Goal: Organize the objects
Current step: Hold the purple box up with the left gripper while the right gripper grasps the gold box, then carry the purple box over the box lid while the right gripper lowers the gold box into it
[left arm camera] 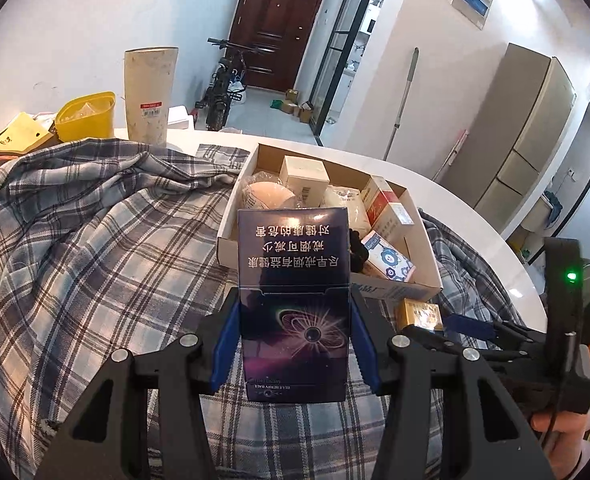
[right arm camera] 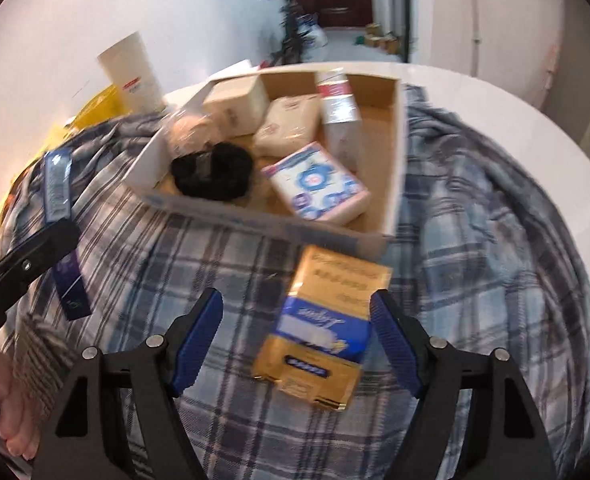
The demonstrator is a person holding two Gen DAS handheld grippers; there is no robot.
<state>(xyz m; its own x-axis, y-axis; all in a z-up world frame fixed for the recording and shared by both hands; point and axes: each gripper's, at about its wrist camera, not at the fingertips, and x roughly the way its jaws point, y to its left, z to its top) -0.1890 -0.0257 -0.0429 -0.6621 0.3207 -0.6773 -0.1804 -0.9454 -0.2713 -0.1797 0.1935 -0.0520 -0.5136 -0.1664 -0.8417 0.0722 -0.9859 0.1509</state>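
Observation:
My left gripper (left arm camera: 295,340) is shut on a dark blue cigarette pack (left arm camera: 295,280) and holds it upright above the plaid cloth, just in front of the cardboard box (left arm camera: 231,216). The pack also shows edge-on in the right wrist view (right arm camera: 59,192). My right gripper (right arm camera: 295,344) is open, its blue pads on either side of a gold and blue cigarette pack (right arm camera: 323,332) that lies on the cloth, apart from both pads. That gold pack shows in the left wrist view (left arm camera: 421,314) too. The box (right arm camera: 395,152) holds several small packs and a black item (right arm camera: 213,172).
A plaid cloth (left arm camera: 95,240) covers most of the round white table (left arm camera: 475,232). A tall beige cup (left arm camera: 151,92) and a yellow container (left arm camera: 85,116) stand at the table's far left. Beyond are a bicycle, a door and cabinets.

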